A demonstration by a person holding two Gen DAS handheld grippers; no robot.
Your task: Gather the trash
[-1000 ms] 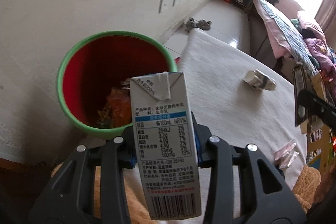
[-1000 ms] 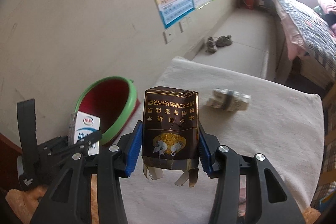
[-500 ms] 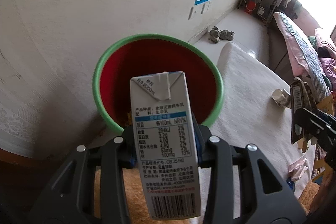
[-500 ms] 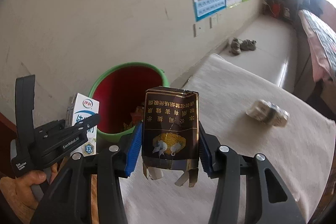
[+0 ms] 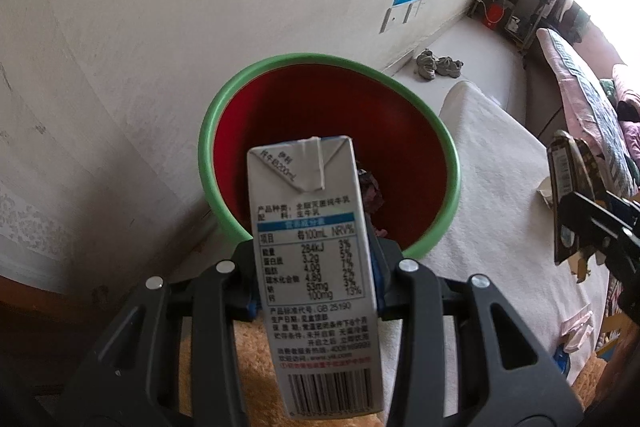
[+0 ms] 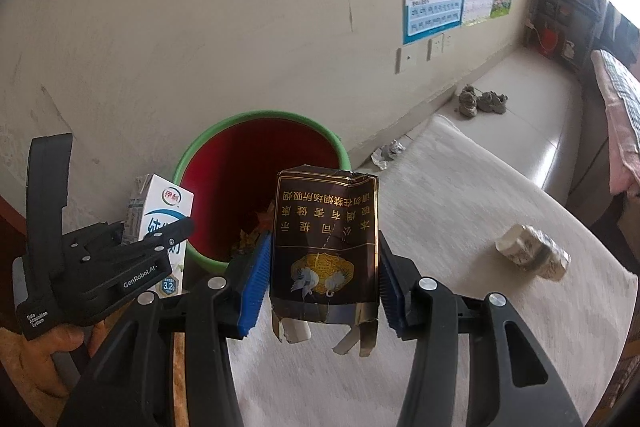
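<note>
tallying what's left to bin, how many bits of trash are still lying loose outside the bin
2: a crumpled wrapper on the white cloth and a foil scrap by the wall. Others may lie out of view.

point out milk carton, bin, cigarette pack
milk carton [image 5: 316,227], left wrist view, nutrition panel
bin [image 5: 451,155], left wrist view, green rim
cigarette pack [image 6: 325,239], right wrist view, front face
</note>
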